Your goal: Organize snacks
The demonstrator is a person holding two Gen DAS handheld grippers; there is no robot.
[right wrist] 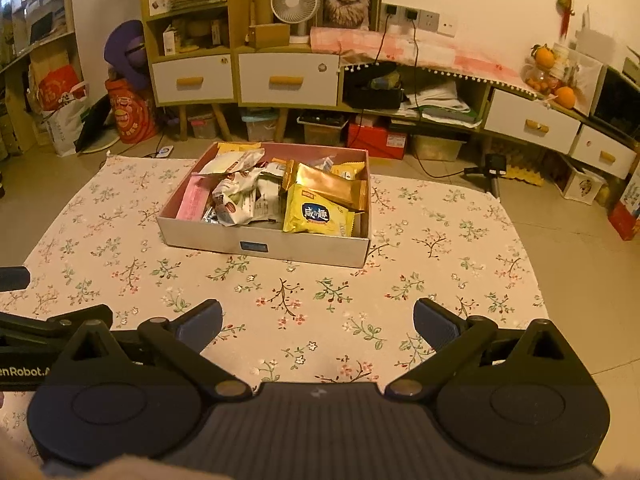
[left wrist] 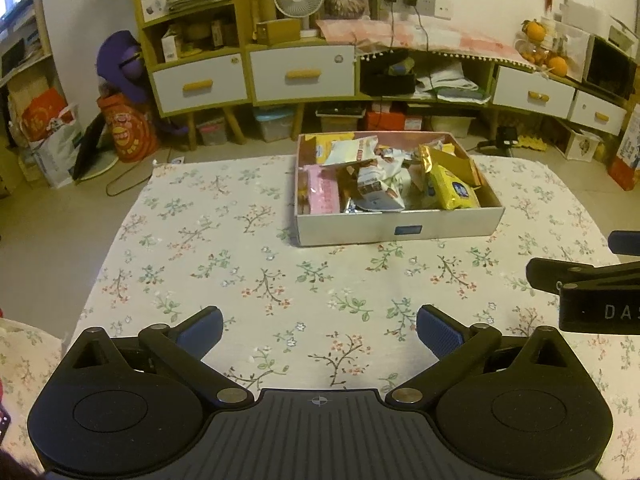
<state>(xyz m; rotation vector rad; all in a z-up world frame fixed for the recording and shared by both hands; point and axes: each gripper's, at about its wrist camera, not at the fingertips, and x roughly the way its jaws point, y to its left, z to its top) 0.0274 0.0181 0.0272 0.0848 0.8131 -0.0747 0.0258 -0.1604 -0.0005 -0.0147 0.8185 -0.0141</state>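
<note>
Left claw (left wrist: 319, 330) spread wide, blue pads (left wrist: 436, 330) far apart, gripping nothing, hovering over bare floral cloth (left wrist: 248, 272) on the surface. Right claw (right wrist: 318, 326) likewise wide and empty, just above the same cloth. Right claw's black body visible at 3 o'clock in the left wrist view; left claw's body at 9 o'clock in the right wrist view. Side by side, apart, not touching.

White shallow box (left wrist: 400, 229) resting on the cloth, at 1 o'clock from the left claw and 11 o'clock from the right claw (right wrist: 264, 246), well apart from both. Small blue label on its near wall. Packed with snacks, heaped loosely and overlapping:
- yellow packet (right wrist: 314, 216) with blue printed characters, near-right corner, leaning tilted against the pile
- gold wrapper (right wrist: 328, 184) just behind it, at 12 o'clock from the yellow packet
- pink packet (right wrist: 193, 200) along the left wall
- white and brown wrappers (right wrist: 236, 200) crumpled in the middle
- another yellow packet (right wrist: 238, 147) at the far-left corner

No snacks lying loose on the cloth outside the box.

Beyond the surface at 12 o'clock: cabinet with white drawers (right wrist: 288, 80), small white fan (right wrist: 295, 0) on top, framed cat picture (right wrist: 347, 0) beside the fan. Oranges (right wrist: 565, 96) on the low shelf at 2 o'clock.
</note>
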